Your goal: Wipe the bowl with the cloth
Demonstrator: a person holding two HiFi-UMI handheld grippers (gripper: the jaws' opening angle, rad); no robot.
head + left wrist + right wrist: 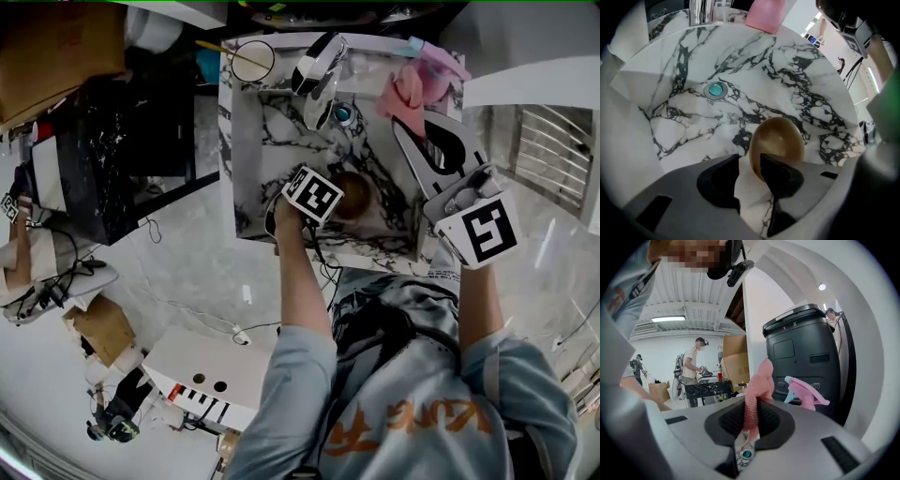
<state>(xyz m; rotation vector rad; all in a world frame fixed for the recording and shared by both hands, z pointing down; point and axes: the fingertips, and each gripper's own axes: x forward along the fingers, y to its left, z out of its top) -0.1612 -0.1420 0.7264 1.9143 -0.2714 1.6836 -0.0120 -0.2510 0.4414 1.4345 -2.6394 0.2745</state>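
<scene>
Cloth point(758, 380) sits pinched in right gripper point(749, 425) (left gripper point(749, 163) spread beside bowl point(780, 138)).

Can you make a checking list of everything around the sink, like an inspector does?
Surface: marble sink, drain in its floor.
Job's things: brown bowl lying in the sink; pink cloth pinched in the right tongs.
Clutter: pink spray bottle and faucet at the sink's far edge.
Grippers: left tongs open at the bowl's rim; right tongs shut on the cloth.
Cables: thin cable on the floor beside the sink.
Surroundings: cardboard box, black machine, a person at another table.
</scene>
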